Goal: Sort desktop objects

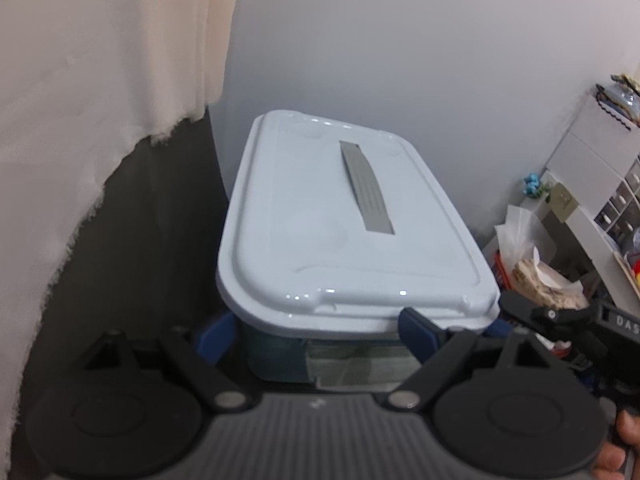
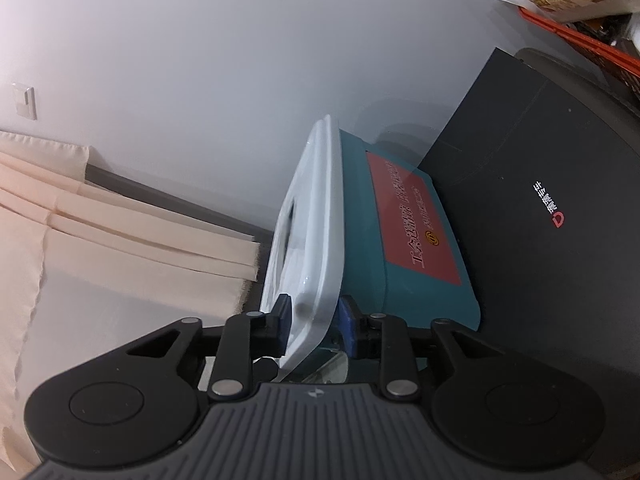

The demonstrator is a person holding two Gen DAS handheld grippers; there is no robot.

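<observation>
Storage box (image 1: 352, 344) with a teal body and a white lid (image 1: 344, 216) stands in front of the pale wall (image 1: 400, 40), and both grippers are at its near end. The left gripper (image 1: 320, 334) has its blue-padded fingers spread wide, one on each side of the box just under the lid rim — whether the pads (image 1: 416, 330) touch the box I cannot tell. The right gripper (image 2: 316, 328) pinches the near corner of the lid edge, with one pad (image 2: 285, 314) on the top face and the other under the rim; this camera is rolled, so the box appears on its side there. A grey strip (image 1: 366, 188) lies along the middle of the lid. A red label with gold characters (image 2: 412, 224) covers the side of the box. Beside the box, on its labelled side, lies a black case (image 2: 540, 200) with a red logo. Beige curtain (image 1: 80, 120) hangs on the other side of the box.
</observation>
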